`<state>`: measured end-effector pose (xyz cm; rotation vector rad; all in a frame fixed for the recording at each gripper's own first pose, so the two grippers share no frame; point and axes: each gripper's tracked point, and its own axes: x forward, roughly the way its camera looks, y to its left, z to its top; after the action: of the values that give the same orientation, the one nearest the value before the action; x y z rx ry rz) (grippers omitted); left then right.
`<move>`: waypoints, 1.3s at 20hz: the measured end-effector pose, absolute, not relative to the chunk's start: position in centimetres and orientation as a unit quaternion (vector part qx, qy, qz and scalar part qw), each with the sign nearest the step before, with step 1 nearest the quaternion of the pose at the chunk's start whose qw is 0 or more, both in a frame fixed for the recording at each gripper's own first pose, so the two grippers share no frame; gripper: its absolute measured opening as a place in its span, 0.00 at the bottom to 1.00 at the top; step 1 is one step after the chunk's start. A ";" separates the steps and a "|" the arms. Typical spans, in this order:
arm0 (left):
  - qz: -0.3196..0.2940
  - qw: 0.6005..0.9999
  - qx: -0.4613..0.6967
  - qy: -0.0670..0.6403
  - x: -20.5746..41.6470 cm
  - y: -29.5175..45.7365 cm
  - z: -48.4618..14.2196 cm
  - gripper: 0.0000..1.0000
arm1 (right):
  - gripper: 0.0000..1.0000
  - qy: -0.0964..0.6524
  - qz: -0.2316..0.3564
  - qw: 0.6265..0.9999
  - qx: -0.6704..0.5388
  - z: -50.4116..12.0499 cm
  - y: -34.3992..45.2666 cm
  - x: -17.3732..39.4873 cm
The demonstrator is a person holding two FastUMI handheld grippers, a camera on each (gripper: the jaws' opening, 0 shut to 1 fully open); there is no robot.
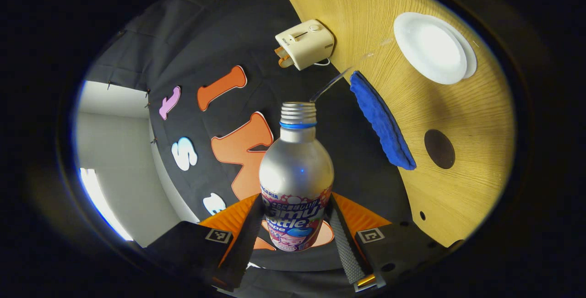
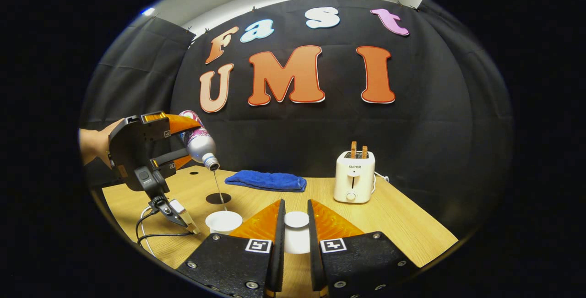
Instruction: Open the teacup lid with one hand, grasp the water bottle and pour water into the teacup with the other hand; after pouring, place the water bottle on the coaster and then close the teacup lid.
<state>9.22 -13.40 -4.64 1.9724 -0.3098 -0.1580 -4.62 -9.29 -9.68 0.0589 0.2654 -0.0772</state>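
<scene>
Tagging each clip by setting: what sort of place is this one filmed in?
Probably a staged recording booth, not a home kitchen: a black cloth wall backs a bare wooden table set with a toaster, a blue towel and a teacup.

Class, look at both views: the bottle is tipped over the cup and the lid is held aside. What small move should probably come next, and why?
Probably keep the pour going briefly, then tip the water bottle back upright. The left gripper holds it tilted, a thin stream falls into the open teacup, and the dark coaster behind waits. The right gripper holds the lid.
</scene>
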 end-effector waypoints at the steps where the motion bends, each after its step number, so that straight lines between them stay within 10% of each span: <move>1: -0.067 0.537 0.831 -0.132 9.2 -13.5 -4.7 0.82 | 0.24 0.132 -0.039 0.990 0.029 -9.7 -9.4 -4.6; 26: -0.113 0.505 0.846 -0.129 8.3 -13.9 -10.9 0.84 | 0.25 0.152 -0.011 0.988 0.018 -10.2 -8.8 -4.4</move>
<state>8.27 -13.92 -10.89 2.0408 -0.3115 -0.2722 -4.37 -8.77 -10.15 0.0362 0.3043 -0.0220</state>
